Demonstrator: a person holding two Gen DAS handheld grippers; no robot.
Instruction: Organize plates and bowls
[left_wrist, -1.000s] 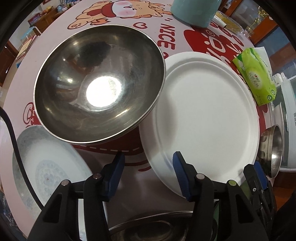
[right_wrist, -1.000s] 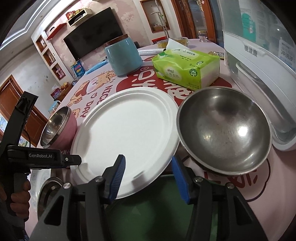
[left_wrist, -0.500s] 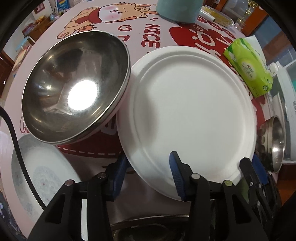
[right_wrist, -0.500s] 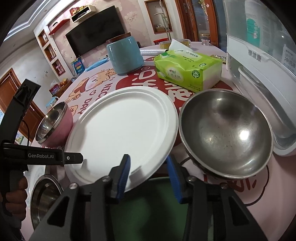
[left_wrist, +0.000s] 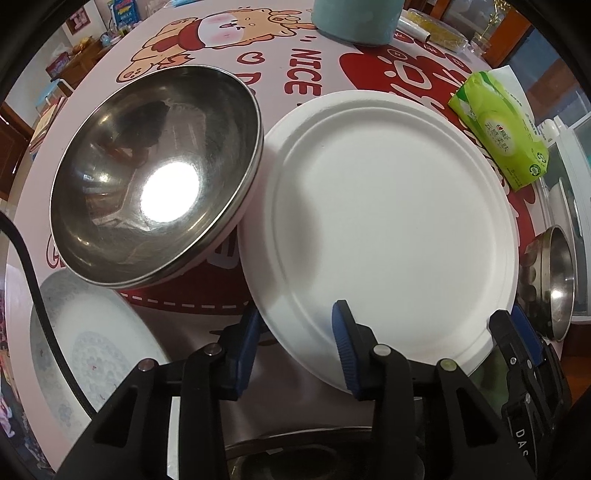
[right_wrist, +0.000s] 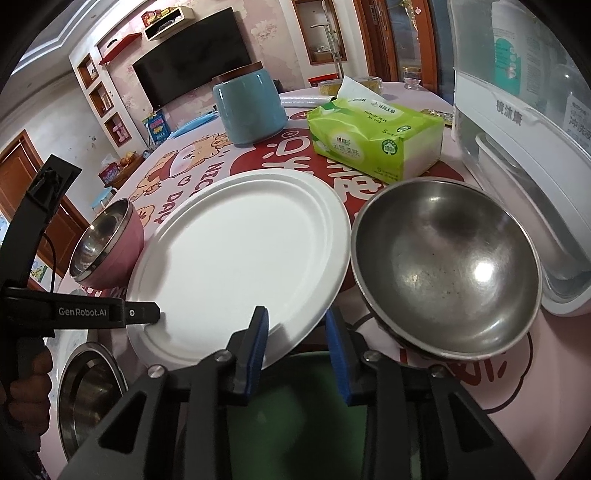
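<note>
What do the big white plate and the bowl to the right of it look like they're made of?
White plate: probably moulded paper pulp or similar disposable fibre; matte, no glare, thin edge, pressed concentric ridges round the rim. Plastic or foam cannot be ruled out.

Bowl: metal, likely stainless steel; grey, dull-polished inside with a bright highlight, blurred reflections, and small specks or scuffs.

The tablecloth (left_wrist: 110, 122) says "NICE" in red letters, the left gripper (right_wrist: 142, 313) has "GenRobot.AI" in white on its black side, the right gripper (left_wrist: 511, 332) shows "DAS", and the green tissue pack (right_wrist: 376, 144) has "100%" in a small circle.
</note>
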